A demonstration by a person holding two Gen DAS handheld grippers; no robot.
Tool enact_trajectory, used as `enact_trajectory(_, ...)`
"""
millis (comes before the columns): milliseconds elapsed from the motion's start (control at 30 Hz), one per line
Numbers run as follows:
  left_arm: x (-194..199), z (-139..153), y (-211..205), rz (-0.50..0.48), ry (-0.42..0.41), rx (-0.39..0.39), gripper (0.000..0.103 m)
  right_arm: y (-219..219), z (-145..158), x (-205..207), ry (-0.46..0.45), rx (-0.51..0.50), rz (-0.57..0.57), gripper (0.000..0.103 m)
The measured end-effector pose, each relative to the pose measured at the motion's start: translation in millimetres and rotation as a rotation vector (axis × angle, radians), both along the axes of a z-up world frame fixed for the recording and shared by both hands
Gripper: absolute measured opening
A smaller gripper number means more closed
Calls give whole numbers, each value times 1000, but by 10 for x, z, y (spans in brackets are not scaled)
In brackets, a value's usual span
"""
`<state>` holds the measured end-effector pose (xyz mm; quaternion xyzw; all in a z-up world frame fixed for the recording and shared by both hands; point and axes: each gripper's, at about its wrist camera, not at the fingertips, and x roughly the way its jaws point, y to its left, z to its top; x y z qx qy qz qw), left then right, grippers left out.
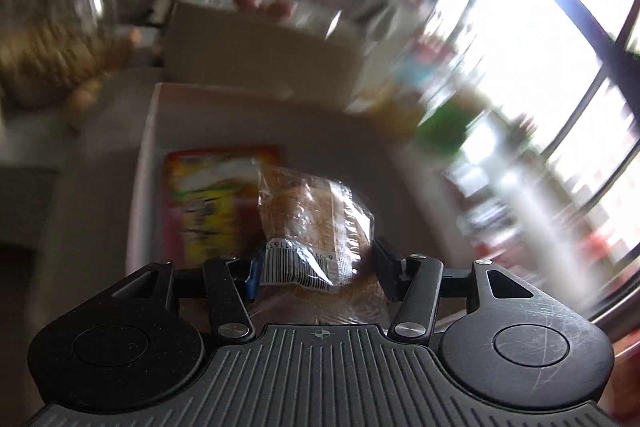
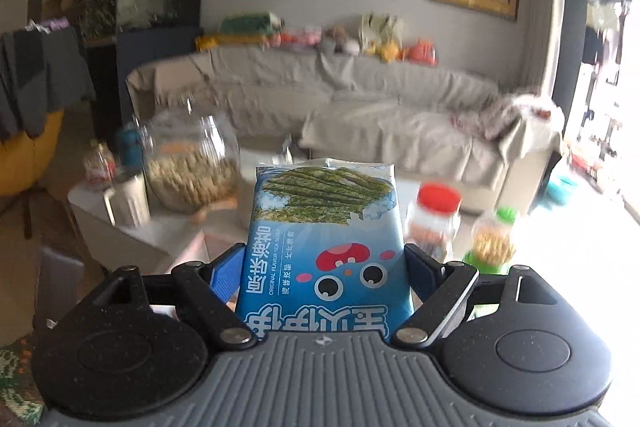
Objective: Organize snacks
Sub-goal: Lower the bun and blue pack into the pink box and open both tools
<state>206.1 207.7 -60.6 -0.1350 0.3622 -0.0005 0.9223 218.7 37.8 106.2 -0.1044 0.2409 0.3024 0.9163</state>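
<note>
**A:** Living room beyond: a grey covered sofa (image 2: 360,99) under three red framed pictures, and a pale low table (image 2: 160,227) in front of it. What matters here?

**B:** The open cardboard box (image 1: 148,147). Everything hangs on where each snack sits relative to it.

**A:** Start with the left.

**B:** The left gripper (image 1: 316,267) is clamped on a clear-wrapped cake packet (image 1: 316,219), pads pressing both its sides. The packet's long axis runs straight out along the fingers, and it hangs directly above the box's inside, over a red-and-yellow packet (image 1: 208,199) already lying on the floor of it.

**A:** And the right?

**B:** The right gripper (image 2: 324,267) grips a blue seaweed snack bag (image 2: 324,227) across its width, long axis also pointing forward. The box doesn't show in that view; beyond the bag are a big glass jar (image 2: 188,163), a red-lidded jar (image 2: 434,219) and a green-lidded one (image 2: 494,239).

**A:** So which goes first?

**B:** I'd judge the left: it's nearer the box, needing only a drop downward.
</note>
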Motion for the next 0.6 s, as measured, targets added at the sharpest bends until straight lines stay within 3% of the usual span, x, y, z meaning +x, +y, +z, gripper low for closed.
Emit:
enact_trajectory(67, 10, -69, -49, -23, -17, 106, 59, 86, -201, 146, 51, -31, 5, 83)
enact_trajectory(100, -11, -79, -50, -31, -28, 114, 59, 136, -291, 215, 71, -44, 10, 83)
enact_trajectory(300, -386, 51, 17, -28, -124, 71, 57, 572, -698, 490, 195, -63, 70, 83)
enact_trajectory(500, -451, 60, 101, -3, -92, 73, 56, 956, -1013, 771, 355, 12, 62, 84)
enact_trajectory(600, -498, 91, 120, 5, -95, 66, 54, 1137, -1215, 926, 451, -83, 59, 86)
